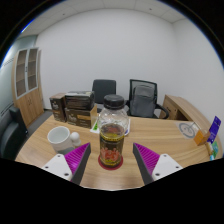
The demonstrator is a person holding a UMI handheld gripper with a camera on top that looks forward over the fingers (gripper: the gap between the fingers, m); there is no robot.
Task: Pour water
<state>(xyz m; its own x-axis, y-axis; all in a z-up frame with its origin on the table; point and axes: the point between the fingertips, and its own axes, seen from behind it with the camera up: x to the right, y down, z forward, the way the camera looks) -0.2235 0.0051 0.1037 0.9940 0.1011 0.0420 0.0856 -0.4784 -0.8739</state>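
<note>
**Operator:** Claw [111, 166] status?

**Inspector:** 2 fingers with magenta pads [72, 158] sit nearest the lens, spread apart. A glass jar [112, 135] stands between them. Whether both pads press on the glass cannot be told from this view.

**Operator:** Describe the jar.

**Inspector:** Clear glass, upright, black lid [114, 101] fitted on top. Amber liquid fills the lower part. A label with red and yellow print is on the front. Its base is hidden at the pads, so contact with the wooden bench [40, 146] cannot be confirmed.

**Operator:** Items left of the jar?

**Inspector:** 1 white mug [59, 136] stands on the bench, near the left finger. Farther back are brown cartons [76, 104] and a yellow box [81, 119].

**Operator:** Items right of the jar?

**Inspector:** At the far right bench edge, a purple object [214, 128] with a blue one beside it; neither can be identified.

**Operator:** Background?

**Inspector:** 2 black office chairs [143, 97] stand beyond the bench against a white wall. A wooden cabinet [29, 82] with glass doors occupies the far left.
</note>
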